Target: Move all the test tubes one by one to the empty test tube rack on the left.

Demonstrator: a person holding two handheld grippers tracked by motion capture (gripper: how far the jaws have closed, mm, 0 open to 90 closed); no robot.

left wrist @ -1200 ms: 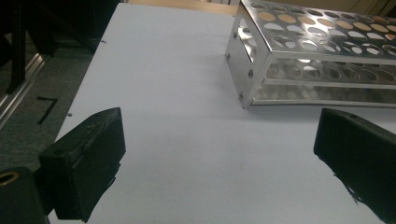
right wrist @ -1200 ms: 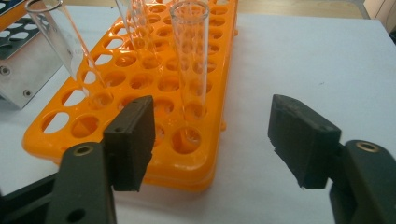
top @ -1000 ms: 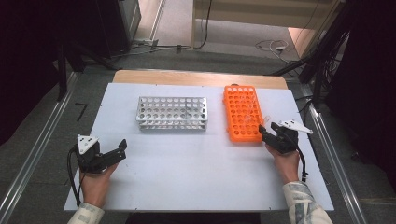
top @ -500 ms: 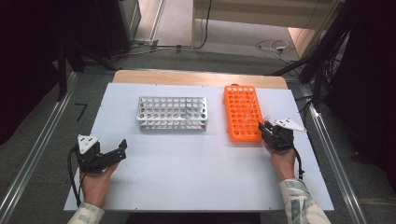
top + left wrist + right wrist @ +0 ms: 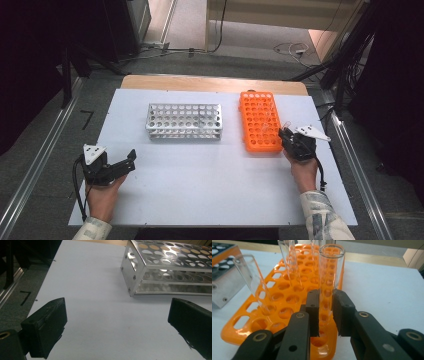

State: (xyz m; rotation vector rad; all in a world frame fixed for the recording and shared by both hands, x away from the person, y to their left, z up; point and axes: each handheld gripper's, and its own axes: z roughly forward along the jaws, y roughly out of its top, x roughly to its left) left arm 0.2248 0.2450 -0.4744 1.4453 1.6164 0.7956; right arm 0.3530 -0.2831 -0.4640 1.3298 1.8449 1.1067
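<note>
Clear glass test tube (image 5: 329, 277): upright in orange rack (image 5: 260, 122) near the counter's (image 5: 200, 200) right edge. My right hand-held gripper (image 5: 325, 312), jaws just closing, clamps its lower wall. Likely light, slippery, fragile; I'd hold mid-body, gently. Left hand-held gripper (image 5: 117, 322) open, empty.

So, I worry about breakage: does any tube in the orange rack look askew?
Yes: a clear test tube near the orange rack's near left corner leans noticeably, while the tube clamped by the right gripper stands upright.
</note>
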